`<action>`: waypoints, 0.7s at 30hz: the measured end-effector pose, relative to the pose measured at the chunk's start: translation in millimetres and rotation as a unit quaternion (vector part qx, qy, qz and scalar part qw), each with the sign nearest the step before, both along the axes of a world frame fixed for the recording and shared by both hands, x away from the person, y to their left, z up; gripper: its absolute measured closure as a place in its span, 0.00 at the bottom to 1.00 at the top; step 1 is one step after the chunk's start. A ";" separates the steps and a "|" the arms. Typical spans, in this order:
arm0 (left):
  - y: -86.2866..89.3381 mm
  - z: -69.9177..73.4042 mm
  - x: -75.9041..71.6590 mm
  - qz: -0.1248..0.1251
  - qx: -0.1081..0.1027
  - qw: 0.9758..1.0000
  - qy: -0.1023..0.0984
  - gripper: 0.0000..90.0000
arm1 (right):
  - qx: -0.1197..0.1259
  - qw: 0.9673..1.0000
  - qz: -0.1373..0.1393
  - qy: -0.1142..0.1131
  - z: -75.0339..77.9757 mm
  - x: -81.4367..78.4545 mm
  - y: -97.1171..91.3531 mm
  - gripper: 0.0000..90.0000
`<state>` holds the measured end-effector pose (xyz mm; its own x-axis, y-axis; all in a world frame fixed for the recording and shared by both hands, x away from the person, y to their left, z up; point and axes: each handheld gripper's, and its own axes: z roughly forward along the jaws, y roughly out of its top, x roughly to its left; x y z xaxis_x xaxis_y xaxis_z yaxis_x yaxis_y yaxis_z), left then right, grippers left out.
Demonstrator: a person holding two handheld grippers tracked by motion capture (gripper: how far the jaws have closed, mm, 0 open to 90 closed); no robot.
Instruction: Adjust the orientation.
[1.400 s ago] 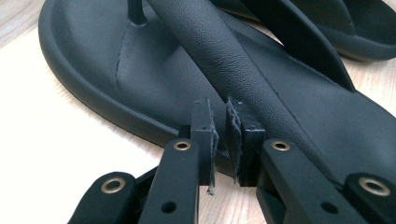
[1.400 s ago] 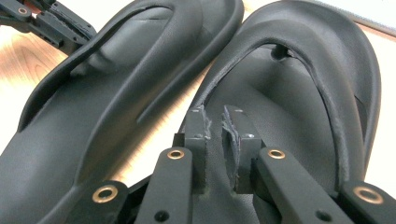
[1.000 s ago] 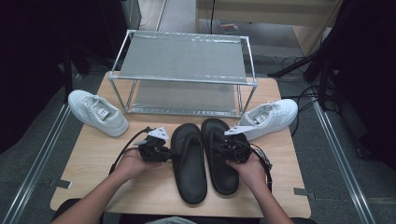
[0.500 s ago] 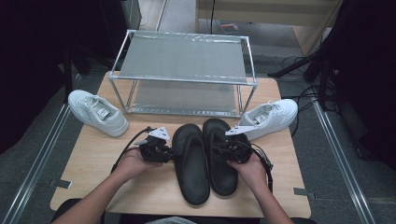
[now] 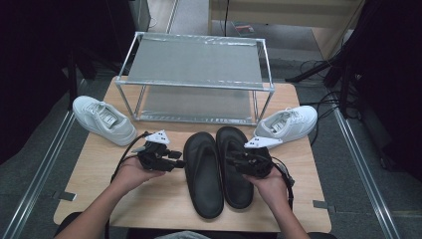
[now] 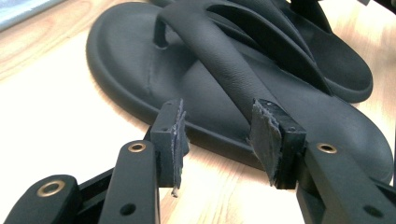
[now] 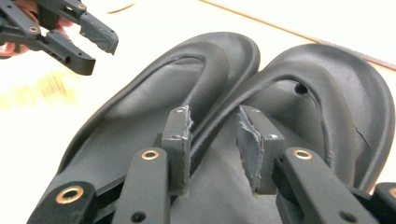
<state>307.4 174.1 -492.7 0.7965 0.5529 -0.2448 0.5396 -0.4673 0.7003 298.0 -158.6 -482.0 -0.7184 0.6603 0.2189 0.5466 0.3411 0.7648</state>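
Observation:
Two black flip-flop sandals lie side by side, toes away from me, on the wooden table [image 5: 99,174]. My left gripper [image 5: 180,163] sits just left of the left sandal [image 5: 203,174]. Its jaws have just been opening and stand open in front of the sole's edge [image 6: 205,133], with nothing pressed between its fingertips [image 6: 217,135]. My right gripper [image 5: 231,160] hovers over the right sandal [image 5: 230,142]. Its jaws have also just been opening. A strap [image 7: 208,133] runs loosely between the pads [image 7: 180,135], and they do not press on it.
A metal two-tier shoe rack [image 5: 194,74] stands at the back of the table. One white sneaker [image 5: 103,119] lies at its left foot, another [image 5: 286,122] at its right. Dark floor and cables surround the table.
Both pairs of jaws have spread apart. The left gripper has drawn back a little from the left sandal. The sandals have not moved.

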 end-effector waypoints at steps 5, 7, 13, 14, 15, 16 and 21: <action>4.3 0.5 -0.2 0.003 0.006 1.000 -0.005 0.61 | -0.003 1.000 -0.005 -0.008 -1.1 -6.2 5.4 0.66; 5.4 0.6 -0.3 0.006 0.005 1.000 -0.005 0.61 | -0.009 1.000 -0.009 -0.015 -2.3 -7.7 7.9 0.62; 6.9 0.6 0.2 0.007 0.009 1.000 -0.008 0.60 | 0.003 0.999 -0.036 -0.007 -6.1 -9.0 10.5 0.54; 7.0 0.6 0.2 0.007 0.009 1.000 -0.008 0.59 | 0.003 0.999 -0.040 -0.006 -6.5 -9.9 11.7 0.53; 7.0 0.6 0.3 0.007 0.009 1.000 -0.008 0.59 | -0.004 0.999 -0.041 -0.015 -7.1 -10.5 13.9 0.50; 7.1 0.5 0.3 0.007 0.010 1.000 -0.009 0.59 | -0.009 0.999 -0.042 -0.018 -7.3 -10.7 15.3 0.49; 8.2 -1.0 0.9 0.010 0.017 1.000 -0.007 0.56 | 0.000 0.998 -0.062 -0.003 -12.0 -9.6 19.9 0.45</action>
<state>308.3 182.2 -493.6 0.7891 0.5760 -0.2135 0.5384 -0.4813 0.6917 288.4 -138.7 -493.9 -0.6322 0.7447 0.2139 0.5797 0.2715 0.7683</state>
